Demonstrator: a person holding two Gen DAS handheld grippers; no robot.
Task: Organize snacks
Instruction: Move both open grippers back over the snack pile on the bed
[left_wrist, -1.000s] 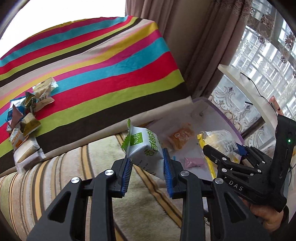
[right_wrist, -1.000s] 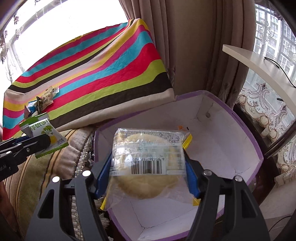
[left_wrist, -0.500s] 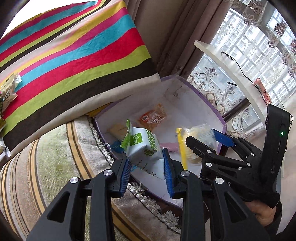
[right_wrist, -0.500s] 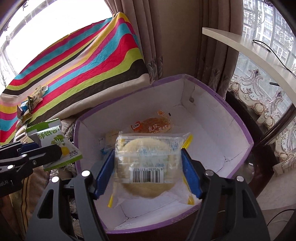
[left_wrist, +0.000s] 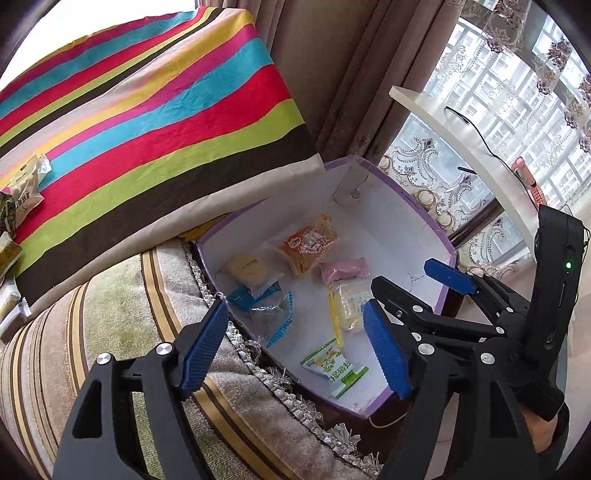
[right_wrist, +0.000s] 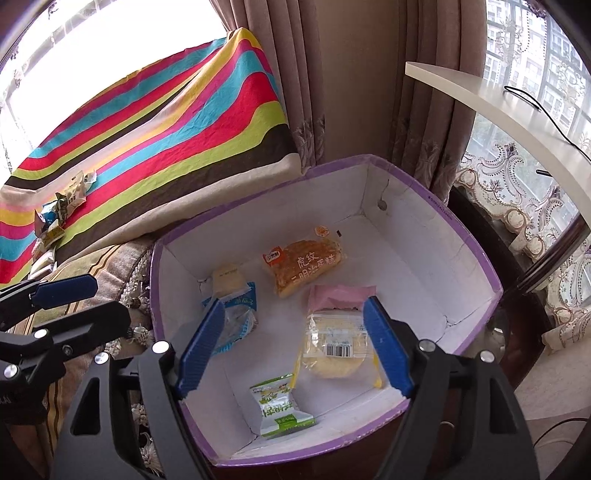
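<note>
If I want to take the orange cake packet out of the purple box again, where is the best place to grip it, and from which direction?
The orange cake packet lies flat on the floor of the purple box, clear of the walls and the other snacks. Probably best to come straight down from above and pinch across its narrower width near the middle, where the cake makes it thick; its flat end seals look flimsy.

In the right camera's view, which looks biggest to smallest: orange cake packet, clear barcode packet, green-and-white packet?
1. Orange cake packet and clear barcode packet: alike, unranked.
2. Green-and-white packet: smallest, though nearest.
</note>
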